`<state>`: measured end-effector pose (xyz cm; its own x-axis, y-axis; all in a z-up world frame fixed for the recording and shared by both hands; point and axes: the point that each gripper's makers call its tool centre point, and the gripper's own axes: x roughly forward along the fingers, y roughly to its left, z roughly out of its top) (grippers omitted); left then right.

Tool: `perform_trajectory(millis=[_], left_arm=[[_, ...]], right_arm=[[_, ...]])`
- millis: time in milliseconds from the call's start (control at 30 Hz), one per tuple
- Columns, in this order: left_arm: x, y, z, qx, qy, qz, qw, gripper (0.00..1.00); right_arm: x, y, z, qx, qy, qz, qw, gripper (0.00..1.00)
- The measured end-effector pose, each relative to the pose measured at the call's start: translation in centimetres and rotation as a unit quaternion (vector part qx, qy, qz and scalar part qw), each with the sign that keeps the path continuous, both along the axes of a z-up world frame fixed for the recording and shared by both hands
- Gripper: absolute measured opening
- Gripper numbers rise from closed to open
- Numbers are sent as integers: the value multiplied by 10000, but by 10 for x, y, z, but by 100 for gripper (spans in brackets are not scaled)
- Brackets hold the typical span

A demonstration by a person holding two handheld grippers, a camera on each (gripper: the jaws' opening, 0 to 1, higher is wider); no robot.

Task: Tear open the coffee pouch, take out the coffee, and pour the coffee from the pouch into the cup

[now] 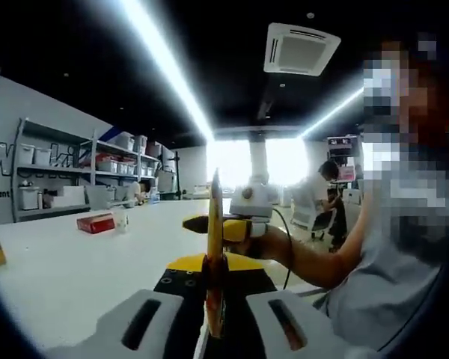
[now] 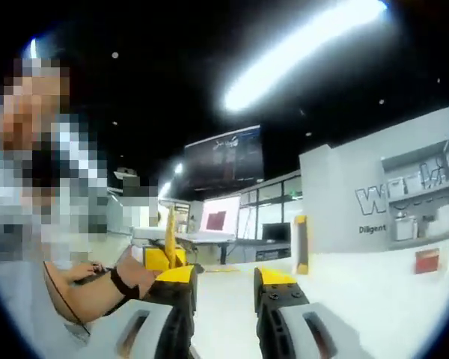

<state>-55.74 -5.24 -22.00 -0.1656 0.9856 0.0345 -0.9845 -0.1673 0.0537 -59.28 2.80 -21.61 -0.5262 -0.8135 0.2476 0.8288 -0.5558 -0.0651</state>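
Left gripper view first: the left gripper (image 1: pixel 215 299) has its two grey fingers (image 1: pixel 146 318) pressed together on the lower edge of the coffee pouch (image 1: pixel 215 239), a thin yellow and orange sachet seen edge-on that stands up straight from between the fingertips. Beyond the pouch's upper half, the right gripper (image 1: pixel 223 228) comes in from the right, held by a person's forearm (image 1: pixel 307 262), and sits against the pouch; whether it pinches it cannot be told from this view. Left of the fingers, well away on the white table (image 1: pixel 67 277), lies a red box (image 1: pixel 96 223), with shelving (image 1: pixel 67 176) behind it.

Right gripper view next: the right gripper (image 2: pixel 224 288) shows its yellow-tipped black fingers (image 2: pixel 172 288) standing apart with a clear gap and nothing between them. Up and left of the fingertips, the pouch (image 2: pixel 169 232) rises as a narrow yellow strip, with the person's hand (image 2: pixel 90 280) further left.
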Motion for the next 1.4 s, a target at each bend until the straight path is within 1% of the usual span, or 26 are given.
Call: perform_trajectory(millis=[33,67,100,200,300,400,467,567,600,700,767,867,933,1067,1100,1133,1200,1267,1300,1333,1400], left_arm=[[0,0,0,1,4,6,10000,10],[0,-1,1,22,17,18,10000,10],[1,-1,2,33,10,13,10000,10],[2,-1,4,45,22,-1,10000,10],[3,-1,4,2,79,47,10000,10],[3,-1,4,-32,101,66,9999,10],[5,-1,5,-7,99,28,9999,10],[9,-3,9,93,53,-74,9999,10],[10,-3,10,100,53,-80,9999,10],[10,-5,10,74,93,-33,9999,10],[10,-6,11,88,112,-8,9999,10],[10,-6,13,109,112,-18,9999,10],[10,-7,13,94,117,-13,9999,10],[10,-7,13,91,113,-4,9999,10],[10,-7,13,95,115,-7,9999,10],[12,-7,13,95,122,-23,9999,10],[13,-7,14,101,134,-39,9999,10],[14,-7,14,106,121,-55,9999,10],[13,-7,13,102,111,-51,9999,10],[12,-6,12,86,97,-47,9999,10],[12,-4,11,68,91,-57,9999,10]], right_arm=[[-7,10,-2,-47,6,-194,9998,31],[-10,14,-3,-43,8,-295,9996,31],[-18,24,-7,-19,3,-509,9987,32],[-33,43,-14,-17,-36,-890,9960,34],[-44,58,-20,-147,-170,-1032,9944,36],[-52,69,-28,-154,-263,-1206,9922,36],[-57,78,-32,-109,-240,-1396,9899,36],[-67,94,-30,75,-2,-1877,9822,34],[-68,96,-29,87,26,-1994,9799,34],[-72,101,-20,-25,144,-2140,9767,35],[-73,102,-10,-64,300,-2139,9764,36],[-79,103,-3,-93,332,-2160,9758,38],[-83,104,-4,-80,261,-2197,9752,38],[-92,108,-14,50,147,-2439,9697,38],[-99,116,-16,65,67,-2505,9681,38],[-105,126,-16,75,78,-2590,9658,38],[-109,136,-15,57,119,-2775,9606,38],[-118,155,-13,46,199,-2979,9544,40],[-121,160,-12,38,218,-3006,9535,43],[-124,164,-12,26,202,-3000,9537,48],[-135,173,-17,13,-13,-2981,9545,55]])
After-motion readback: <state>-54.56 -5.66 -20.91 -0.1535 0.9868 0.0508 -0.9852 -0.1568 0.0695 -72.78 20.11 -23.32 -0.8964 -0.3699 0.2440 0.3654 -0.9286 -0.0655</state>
